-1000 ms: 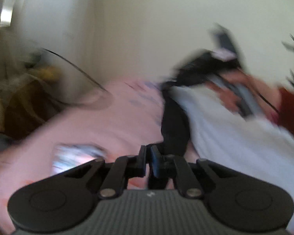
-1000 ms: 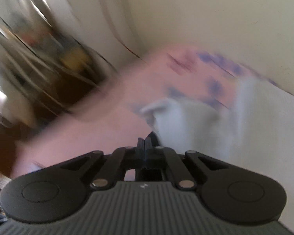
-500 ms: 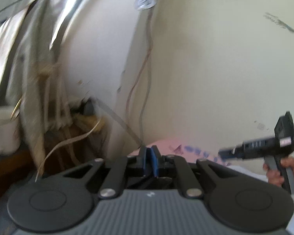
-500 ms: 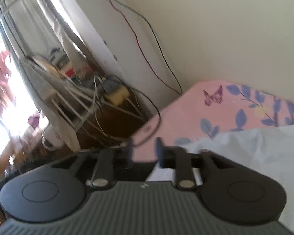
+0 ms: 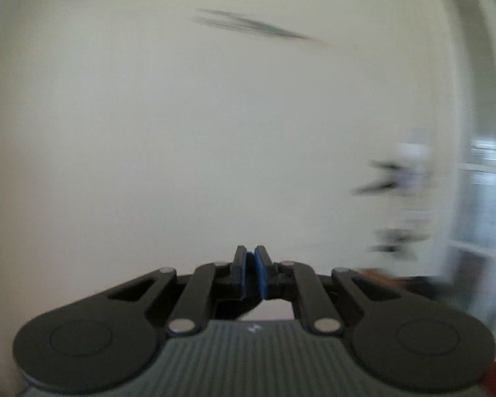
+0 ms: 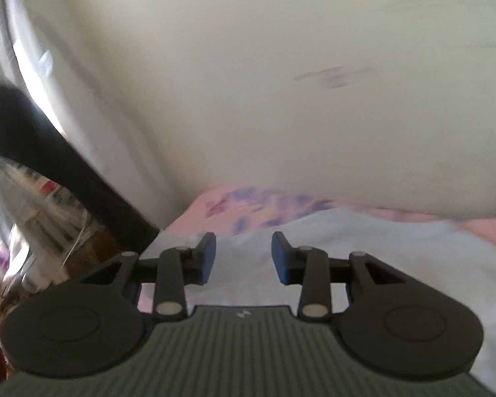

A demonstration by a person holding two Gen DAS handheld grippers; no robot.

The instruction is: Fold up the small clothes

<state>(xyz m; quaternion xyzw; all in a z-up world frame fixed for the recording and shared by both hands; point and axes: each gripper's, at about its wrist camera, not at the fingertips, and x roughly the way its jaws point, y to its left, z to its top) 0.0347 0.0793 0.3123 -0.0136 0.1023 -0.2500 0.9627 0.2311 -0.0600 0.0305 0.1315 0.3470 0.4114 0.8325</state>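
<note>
My left gripper (image 5: 254, 266) faces a bare cream wall (image 5: 215, 132), its jaws just parting with nothing between them. My right gripper (image 6: 243, 256) hovers with jaws spread and empty over the white garment (image 6: 363, 251) lying on the pink floral bed (image 6: 248, 203).

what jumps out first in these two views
In the right wrist view, the right gripper stands open and empty above a white cloth spread on a pink flowered sheet. In the left wrist view, the left gripper faces a bare cream wall, its jaws just beginning to open with nothing between them.
</note>
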